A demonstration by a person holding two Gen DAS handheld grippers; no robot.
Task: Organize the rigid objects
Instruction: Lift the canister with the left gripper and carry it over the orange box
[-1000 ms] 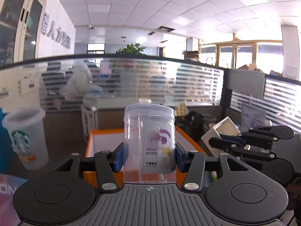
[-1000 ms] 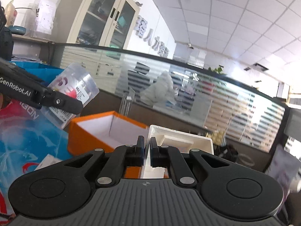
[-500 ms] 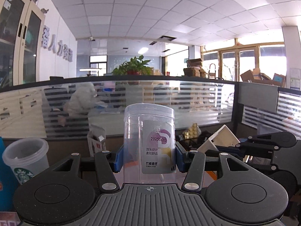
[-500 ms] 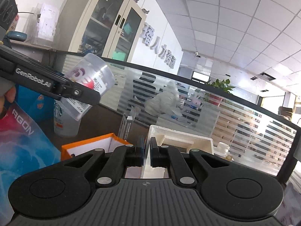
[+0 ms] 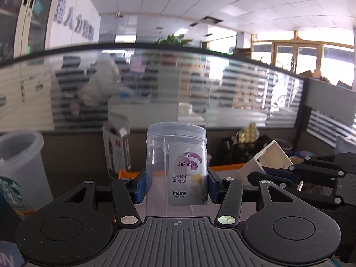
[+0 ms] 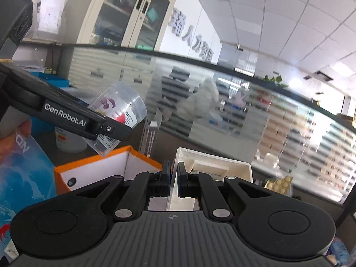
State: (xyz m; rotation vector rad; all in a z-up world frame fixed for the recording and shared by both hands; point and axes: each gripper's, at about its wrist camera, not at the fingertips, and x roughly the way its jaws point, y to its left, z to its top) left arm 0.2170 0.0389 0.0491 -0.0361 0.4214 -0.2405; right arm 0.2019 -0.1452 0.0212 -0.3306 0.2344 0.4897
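Left wrist view: left gripper point(image 5: 176, 185) half-open, clamping clear cotton-swab jar point(image 5: 176, 166) mid-wall, upright, aloft before orange box point(image 6: 93, 169). Light, stiff, slick, likely crushable. Right gripper point(image 6: 174, 181) pinching white box point(image 6: 213, 166) wall.

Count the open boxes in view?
2. The orange box sits below the left gripper and its jar; the white box is pinched by its wall in the right gripper. Others may be hidden.

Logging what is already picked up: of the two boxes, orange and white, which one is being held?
The white box: the right hand-held gripper is clamped on its wall. The orange box lies free.
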